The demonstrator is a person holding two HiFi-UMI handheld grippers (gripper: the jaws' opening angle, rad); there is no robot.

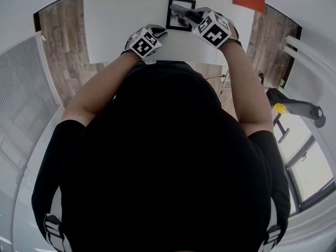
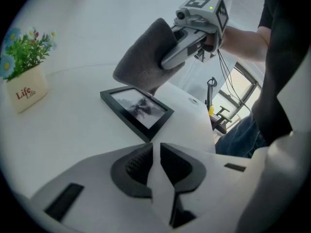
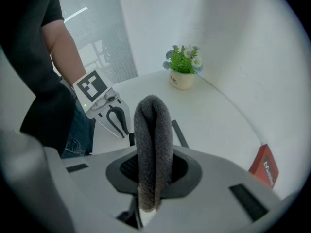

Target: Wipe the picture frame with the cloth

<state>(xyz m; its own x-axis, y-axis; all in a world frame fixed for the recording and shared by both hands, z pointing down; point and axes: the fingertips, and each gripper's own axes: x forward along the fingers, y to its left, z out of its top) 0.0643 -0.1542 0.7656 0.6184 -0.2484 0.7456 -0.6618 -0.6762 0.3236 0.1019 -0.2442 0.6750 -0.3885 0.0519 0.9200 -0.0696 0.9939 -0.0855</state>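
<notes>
A black picture frame (image 2: 137, 108) lies flat on the white table (image 2: 73, 125), holding a grey photo. My right gripper (image 2: 163, 57) is shut on a folded grey cloth (image 2: 146, 57), which hangs over the frame's far edge. I cannot tell whether the cloth touches the frame. In the right gripper view the cloth (image 3: 153, 149) stands up between the jaws and hides most of the frame (image 3: 179, 132). My left gripper (image 2: 155, 154) is just short of the frame's near corner, with only a narrow gap between its jaws and nothing in it. The head view shows both grippers (image 1: 160, 34) (image 1: 188, 16) at the frame (image 1: 178, 22).
A small white pot of flowers (image 2: 26, 89) stands on the table's far side, well away from the frame. A red box (image 3: 265, 166) sits near the table's edge on the right. Beyond the near table edge (image 2: 204, 125) are my legs and the floor.
</notes>
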